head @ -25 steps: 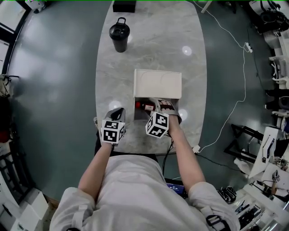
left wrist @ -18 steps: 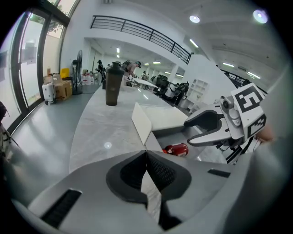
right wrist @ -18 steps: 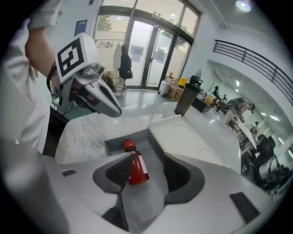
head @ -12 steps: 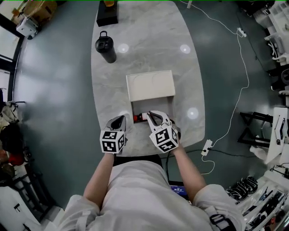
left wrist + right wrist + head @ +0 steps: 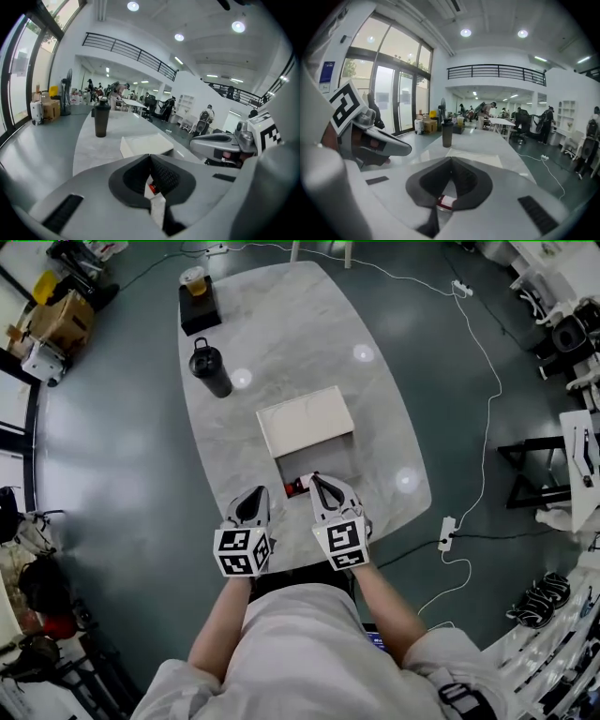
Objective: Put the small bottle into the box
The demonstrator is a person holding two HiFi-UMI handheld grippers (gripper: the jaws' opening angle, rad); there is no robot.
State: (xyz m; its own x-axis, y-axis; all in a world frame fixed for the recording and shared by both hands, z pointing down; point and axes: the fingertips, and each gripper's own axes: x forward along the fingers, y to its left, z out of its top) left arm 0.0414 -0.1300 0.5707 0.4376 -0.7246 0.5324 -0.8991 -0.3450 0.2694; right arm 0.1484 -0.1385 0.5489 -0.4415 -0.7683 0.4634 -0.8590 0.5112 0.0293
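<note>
A white box (image 5: 305, 421) lies at the table's middle, with its open part on the near side. The small bottle (image 5: 296, 487), red-capped, lies on its side there, just beyond both grippers. My right gripper (image 5: 319, 482) hovers over the bottle's near end, jaws shut with nothing between them. Through the hole behind its tips, the right gripper view shows the bottle's label (image 5: 446, 202) below my right gripper (image 5: 451, 161). My left gripper (image 5: 253, 495) sits left of the bottle, also shut and empty. In the left gripper view, the red cap (image 5: 152, 188) shows under my left gripper (image 5: 150, 159).
A black tumbler (image 5: 210, 369) stands on the marble table (image 5: 309, 343) beyond the box, to the left. A dark stand with a cup (image 5: 197, 304) sits at the far end. The table's near edge is right below the grippers. A power strip (image 5: 446, 532) and cable lie on the floor at right.
The right gripper has drawn back from the bottle towards the person and its jaws have gone from wide open to shut. The bottle stays by the box. The left gripper has barely moved.
</note>
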